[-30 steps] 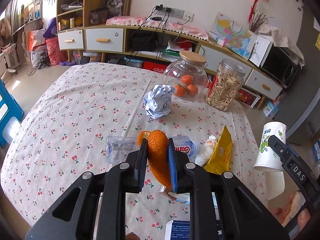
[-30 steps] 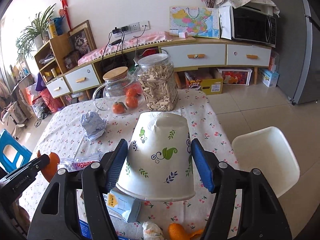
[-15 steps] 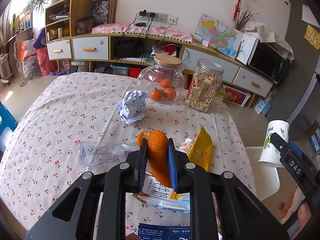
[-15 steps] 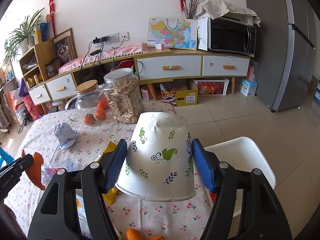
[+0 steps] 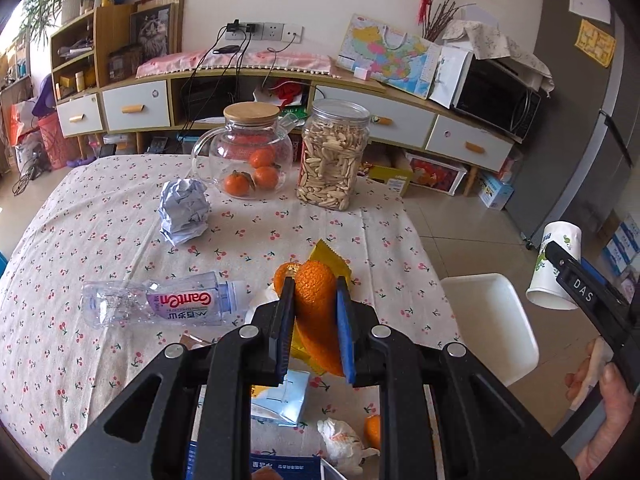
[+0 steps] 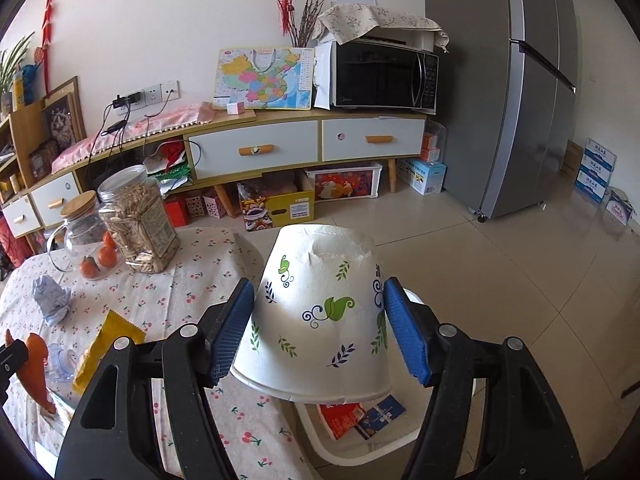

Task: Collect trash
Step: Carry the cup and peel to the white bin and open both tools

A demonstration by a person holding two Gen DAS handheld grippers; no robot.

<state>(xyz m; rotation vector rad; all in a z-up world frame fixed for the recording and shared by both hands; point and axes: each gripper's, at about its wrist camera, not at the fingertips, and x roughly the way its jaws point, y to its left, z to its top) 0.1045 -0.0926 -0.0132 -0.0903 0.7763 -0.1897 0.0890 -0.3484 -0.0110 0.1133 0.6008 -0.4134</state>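
Orange peel (image 5: 318, 304) pinched in left gripper (image 5: 313, 322), paper cup (image 6: 320, 312) clamped in right gripper (image 6: 320, 334) over bin (image 6: 360, 446) (seemingly holding wrappers); bottle (image 5: 160, 304), crumpled paper (image 5: 183, 211) remain mid-tabletop.

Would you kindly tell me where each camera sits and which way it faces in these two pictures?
Left wrist: on the left gripper, looking down across the table to the cabinet; jaws shut on orange peel; the right gripper and a hand show at right.
Right wrist: on the right gripper, facing the floor and fridge; jaws shut on a paper cup above the white bin; the left gripper's tip shows at left.
Shared: peel, cup, bin, both jars, crumpled paper.
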